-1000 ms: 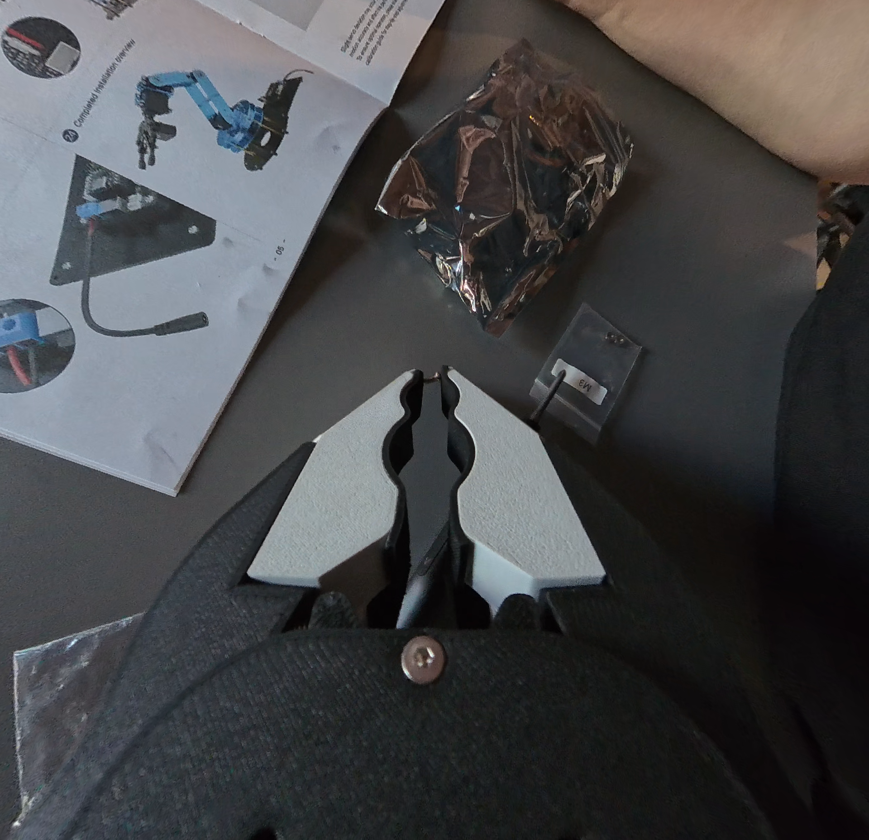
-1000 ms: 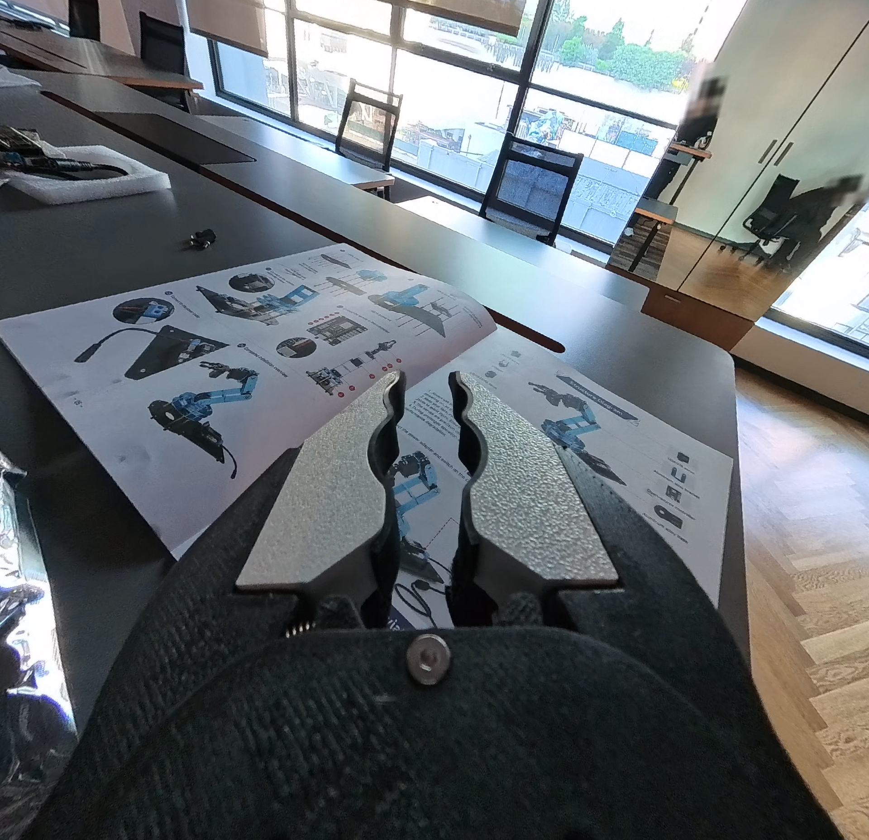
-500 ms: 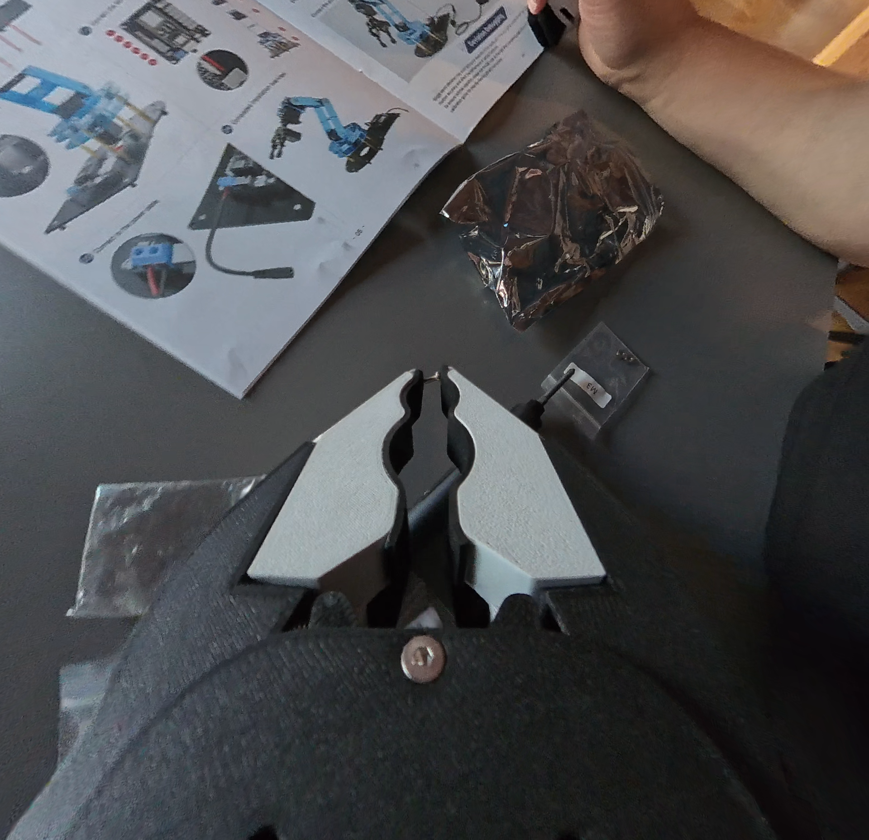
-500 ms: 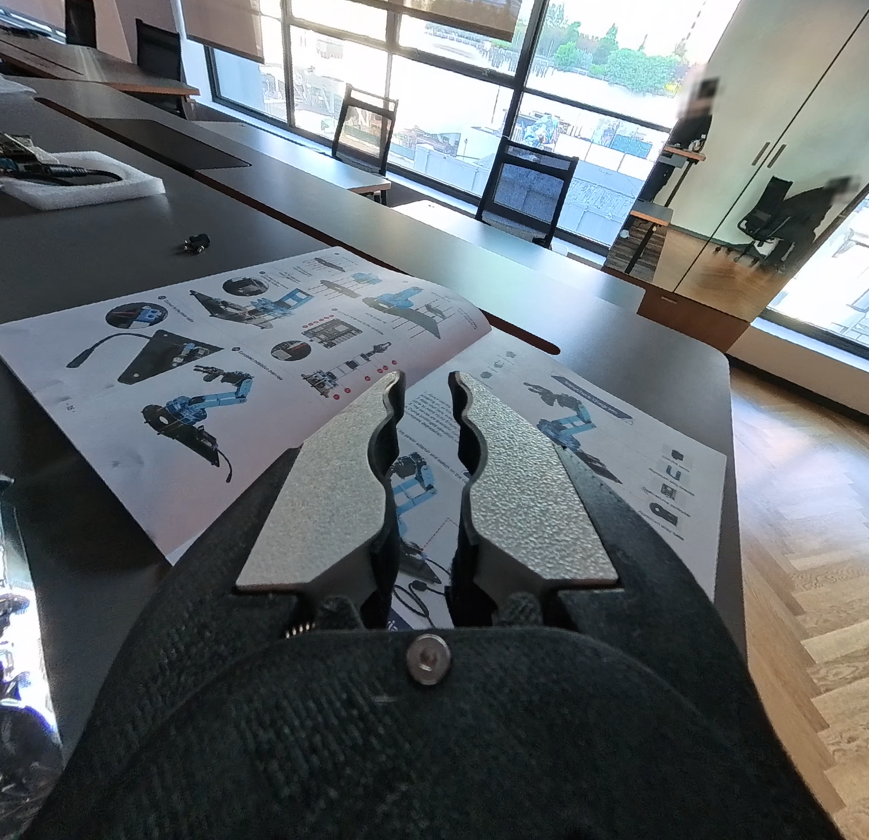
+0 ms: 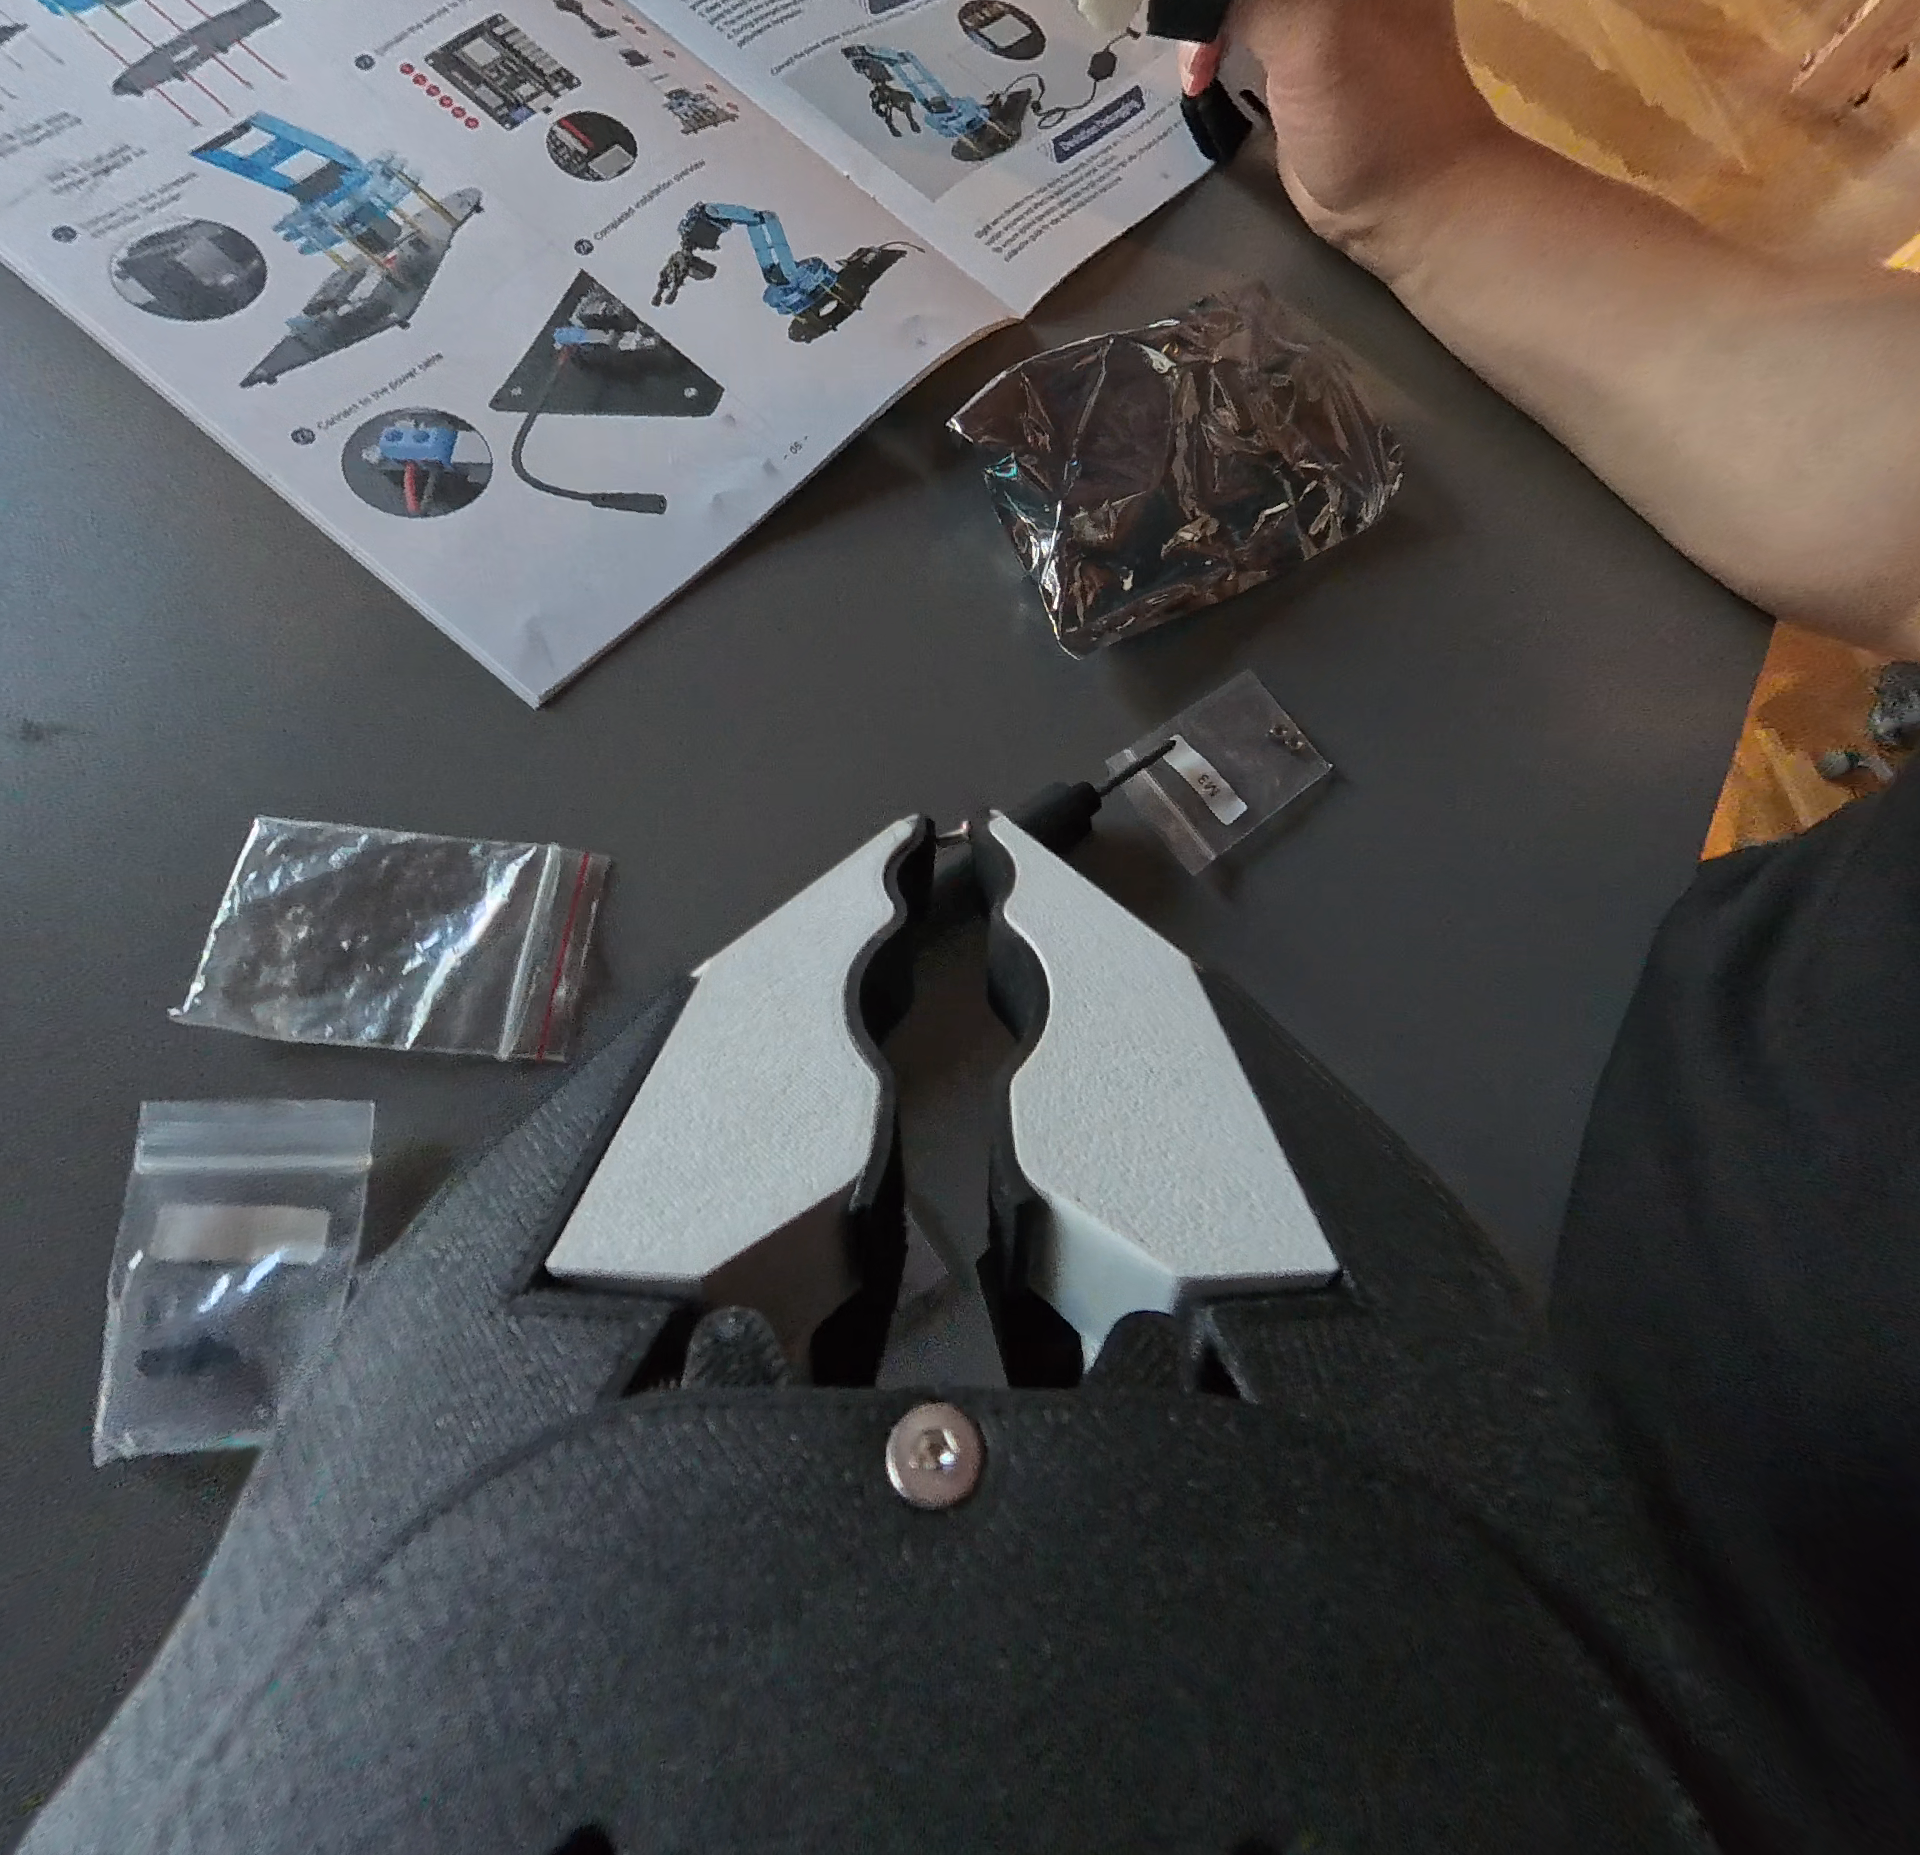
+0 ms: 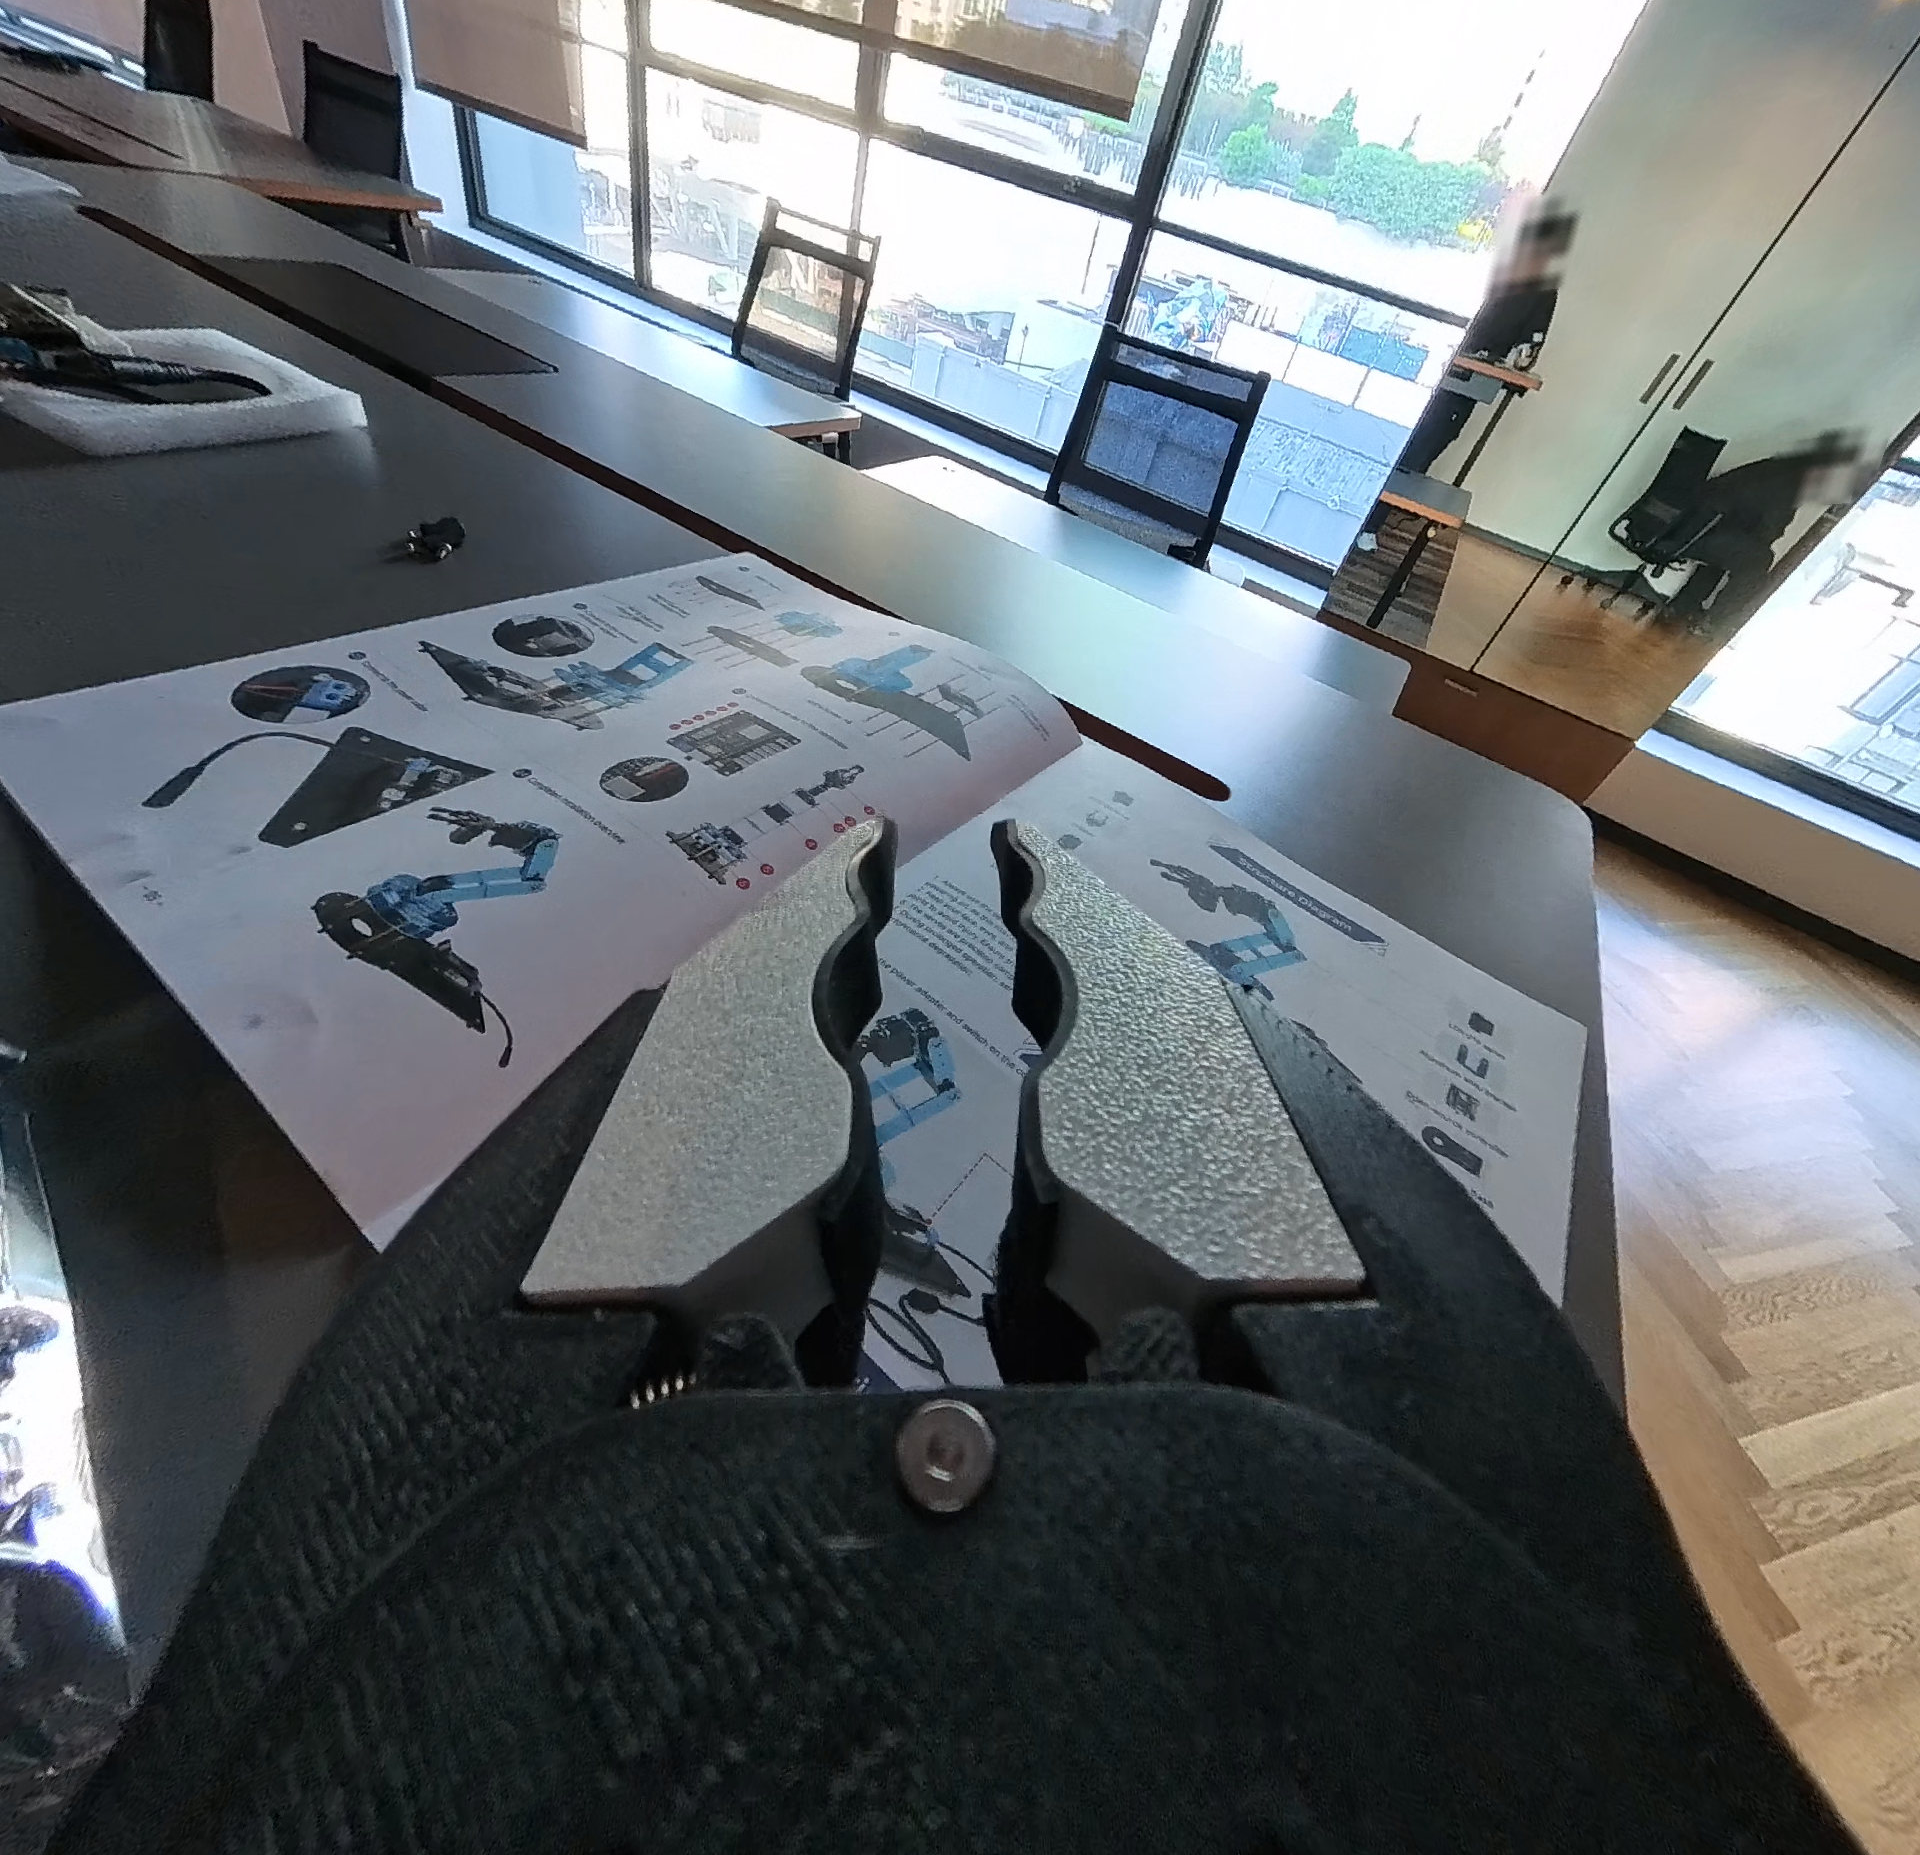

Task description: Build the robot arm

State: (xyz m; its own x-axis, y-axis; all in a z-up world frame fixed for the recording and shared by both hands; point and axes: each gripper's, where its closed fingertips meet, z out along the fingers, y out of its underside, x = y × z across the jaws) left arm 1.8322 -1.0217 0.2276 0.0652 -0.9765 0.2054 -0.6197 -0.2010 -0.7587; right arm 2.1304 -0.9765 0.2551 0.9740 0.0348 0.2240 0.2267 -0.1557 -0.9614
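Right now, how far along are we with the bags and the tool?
Done: the booklet lies open. In hand: the left gripper appears shut on a thin dark tool, its tip over the small clear bag; the right gripper is open, empty, above the booklet. Left: foil bag, red-striped zip bag and smaller zip bag lie ungripped.

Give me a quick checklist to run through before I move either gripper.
1. Left gripper empty: cannot tell; jaws nearly together.
2. Right gripper empty: ok; jaws apart, above the booklet.
3. Screwdriver within reach: ok; right beside the left gripper, tip at the small bag.
4. Foil bag clear of the booklet: ok; apart.
5. Space near the foil bag free: not ok; an arm is close by.
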